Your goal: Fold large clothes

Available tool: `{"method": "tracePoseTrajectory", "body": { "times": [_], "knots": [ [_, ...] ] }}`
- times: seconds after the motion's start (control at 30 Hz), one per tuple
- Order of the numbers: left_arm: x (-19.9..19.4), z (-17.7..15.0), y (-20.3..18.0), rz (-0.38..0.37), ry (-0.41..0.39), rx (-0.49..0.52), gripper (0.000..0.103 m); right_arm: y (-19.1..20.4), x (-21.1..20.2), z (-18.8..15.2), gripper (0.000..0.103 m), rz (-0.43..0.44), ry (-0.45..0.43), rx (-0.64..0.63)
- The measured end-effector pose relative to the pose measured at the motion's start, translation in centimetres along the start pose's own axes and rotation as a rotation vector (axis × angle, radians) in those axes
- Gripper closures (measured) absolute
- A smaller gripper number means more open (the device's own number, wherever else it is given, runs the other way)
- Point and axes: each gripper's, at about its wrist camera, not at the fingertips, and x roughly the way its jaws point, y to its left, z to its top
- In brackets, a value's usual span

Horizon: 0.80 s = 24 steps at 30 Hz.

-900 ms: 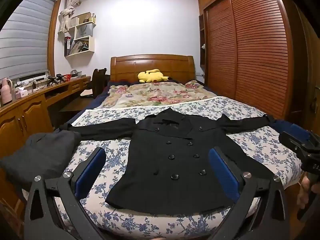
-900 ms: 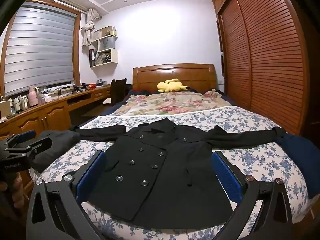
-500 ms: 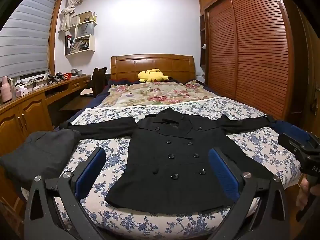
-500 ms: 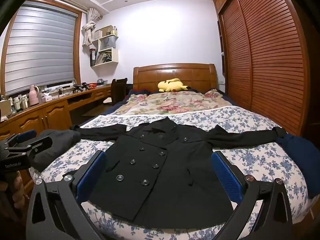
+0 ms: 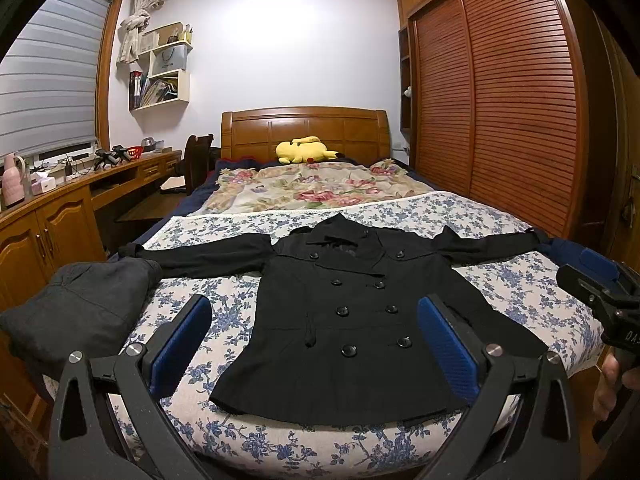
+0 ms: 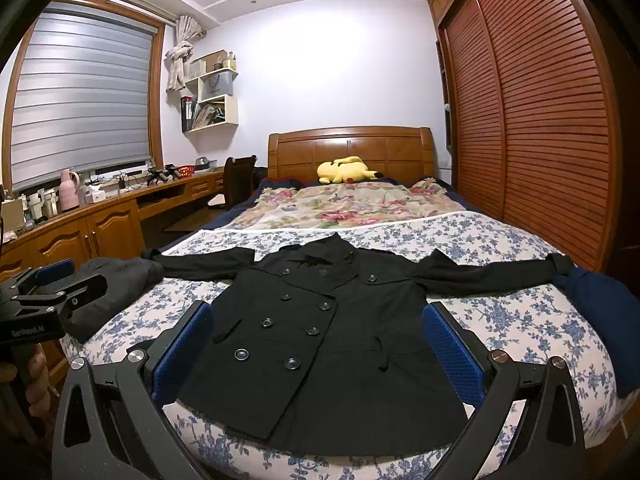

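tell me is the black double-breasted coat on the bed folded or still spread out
Spread out. The black double-breasted coat lies flat, front up, on the floral bedspread, both sleeves stretched sideways, with no fold visible.

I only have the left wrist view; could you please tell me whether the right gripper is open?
Observer: Yes, the right gripper is wide open and holds nothing; it points at the black coat.
Operator: Thank you. What lies past the coat's sleeve on the wardrobe side?
Observer: A navy garment meets that cuff and drapes down over the edge of the bed.
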Motion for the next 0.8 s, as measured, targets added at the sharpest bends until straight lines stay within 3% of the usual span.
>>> {"method": "tracePoseTrajectory", "body": {
  "times": [0.8],
  "knots": [
    [0.06, 0.02, -0.06, 0.000, 0.002, 0.000, 0.000, 0.03, -0.18, -0.03, 0.000, 0.003, 0.001, 0.002]
  ]
}}
